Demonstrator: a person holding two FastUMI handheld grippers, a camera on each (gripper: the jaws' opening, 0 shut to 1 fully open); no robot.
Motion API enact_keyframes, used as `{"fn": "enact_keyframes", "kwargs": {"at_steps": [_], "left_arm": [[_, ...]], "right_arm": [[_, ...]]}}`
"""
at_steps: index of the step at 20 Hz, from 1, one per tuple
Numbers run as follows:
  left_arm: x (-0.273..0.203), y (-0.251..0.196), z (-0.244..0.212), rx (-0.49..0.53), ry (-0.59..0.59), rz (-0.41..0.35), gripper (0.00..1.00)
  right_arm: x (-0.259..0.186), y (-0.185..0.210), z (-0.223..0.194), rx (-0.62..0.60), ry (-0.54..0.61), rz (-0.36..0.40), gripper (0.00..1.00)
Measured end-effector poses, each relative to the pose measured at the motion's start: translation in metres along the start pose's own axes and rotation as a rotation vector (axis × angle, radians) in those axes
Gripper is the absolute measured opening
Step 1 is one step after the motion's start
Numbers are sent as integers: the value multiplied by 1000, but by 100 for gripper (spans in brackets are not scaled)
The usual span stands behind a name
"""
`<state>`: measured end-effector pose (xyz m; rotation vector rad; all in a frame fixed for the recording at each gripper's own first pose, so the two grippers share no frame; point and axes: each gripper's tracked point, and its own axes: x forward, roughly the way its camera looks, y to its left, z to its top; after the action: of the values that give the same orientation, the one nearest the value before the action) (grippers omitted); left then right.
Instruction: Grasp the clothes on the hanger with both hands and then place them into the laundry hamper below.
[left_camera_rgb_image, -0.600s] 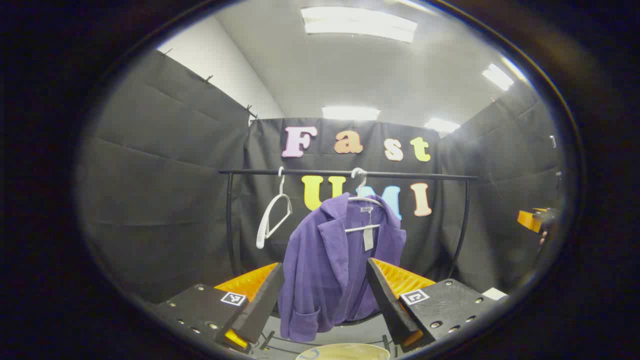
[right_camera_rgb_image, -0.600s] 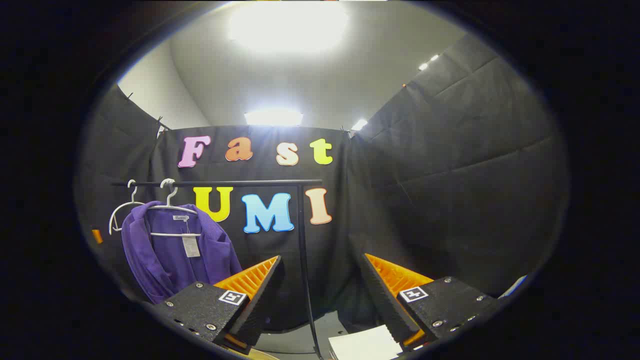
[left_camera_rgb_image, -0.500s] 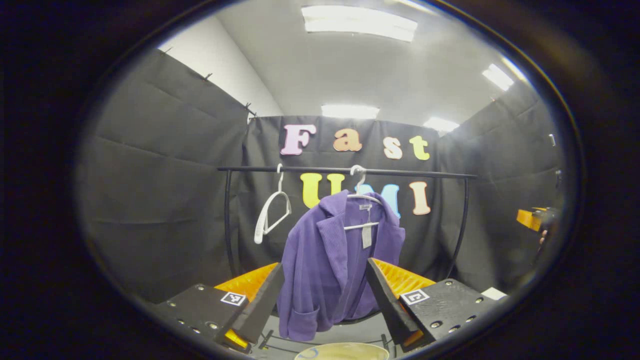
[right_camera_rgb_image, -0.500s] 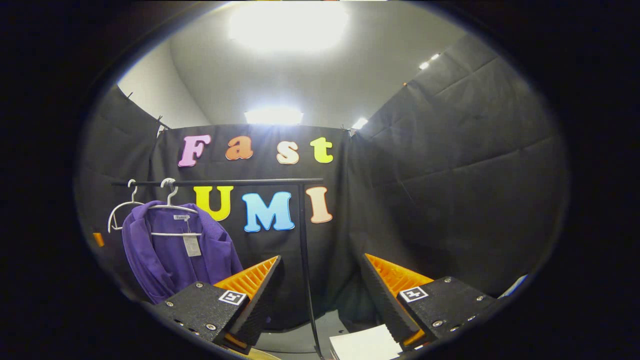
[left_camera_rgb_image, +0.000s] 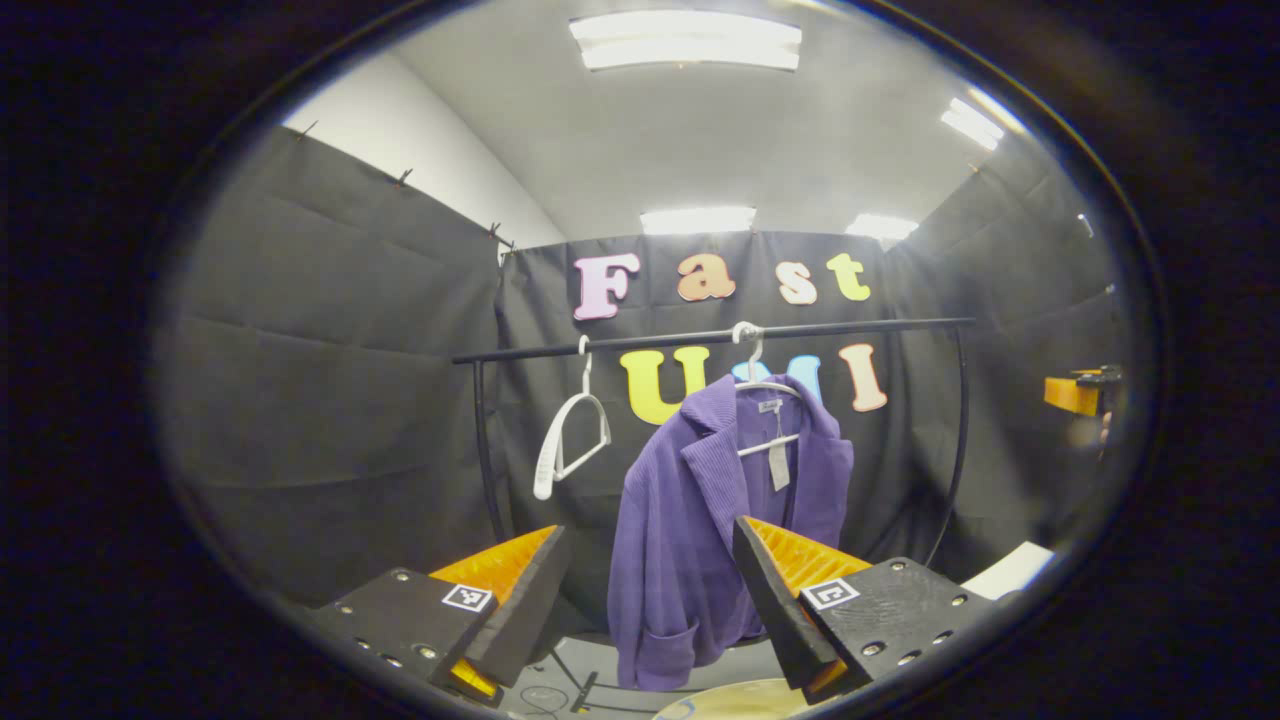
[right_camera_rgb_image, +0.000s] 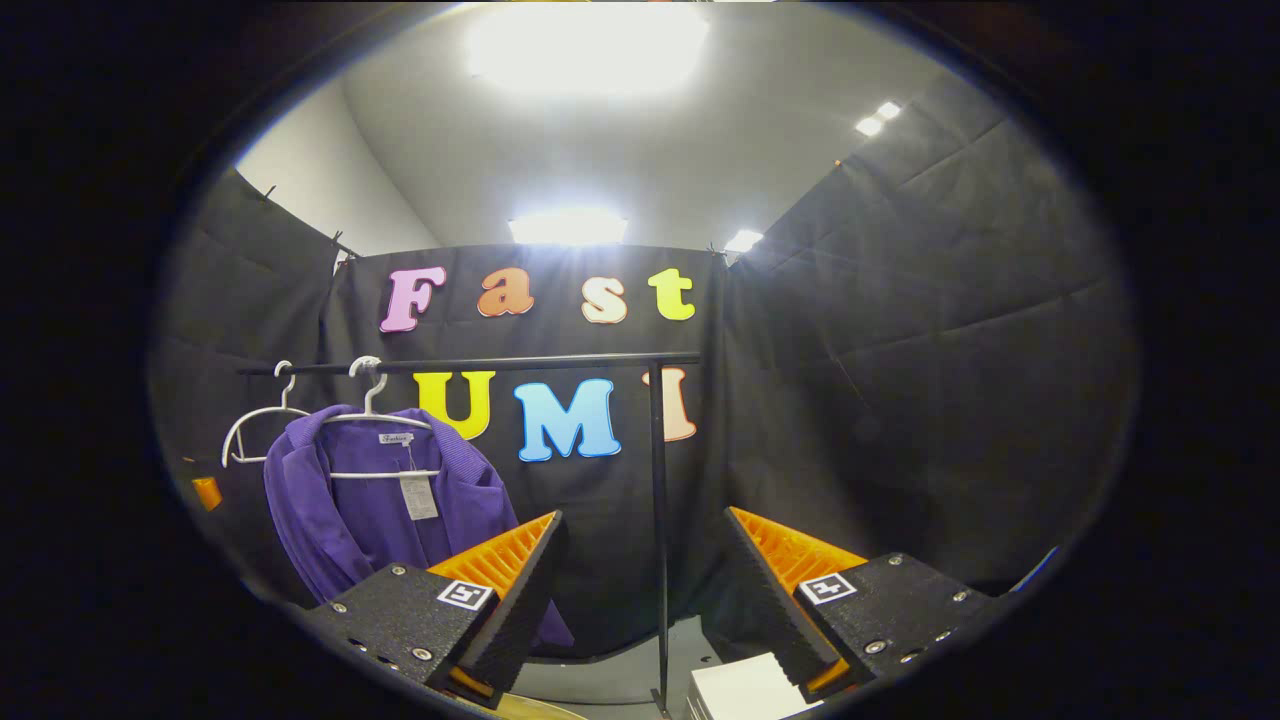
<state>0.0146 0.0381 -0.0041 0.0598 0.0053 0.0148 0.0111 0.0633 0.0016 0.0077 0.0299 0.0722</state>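
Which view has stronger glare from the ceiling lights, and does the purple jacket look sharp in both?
The right gripper view has the stronger glare: its ceiling light is blown out to a white patch. In the left gripper view the ceiling light keeps its shape. The purple jacket looks fairly sharp in both views, though the rail bends from fisheye distortion.

Left gripper view: faces the back wall from well back, tilted slightly up, purple jacket (left_camera_rgb_image: 715, 530) on its white hanger (left_camera_rgb_image: 765, 405) centre frame, just above the open left gripper (left_camera_rgb_image: 648, 590). Right gripper view: same direction, offset rightward; jacket (right_camera_rgb_image: 385, 510) sits lower left, rail upright (right_camera_rgb_image: 658, 530) centre. Both share the clothes rail (left_camera_rgb_image: 710, 337), spare hanger (left_camera_rgb_image: 570, 440), ceiling lights. Orange blur at the left gripper view's right edge is possibly the right gripper (left_camera_rgb_image: 1078, 393).
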Motion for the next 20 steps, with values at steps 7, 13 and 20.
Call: {"fn": "enact_keyframes", "kwargs": {"at_steps": [7, 13, 20], "left_arm": [[-4, 25, -17, -93, 35, 19, 100], [-4, 60, -13, -83, 64, 120, 100], [58, 9, 8, -260, 73, 75, 100]], "right_arm": [[5, 45, 3, -70, 7, 86, 95], [28, 103, 22, -83, 38, 200, 95], [79, 169, 29, -6, 48, 339, 95]]}}
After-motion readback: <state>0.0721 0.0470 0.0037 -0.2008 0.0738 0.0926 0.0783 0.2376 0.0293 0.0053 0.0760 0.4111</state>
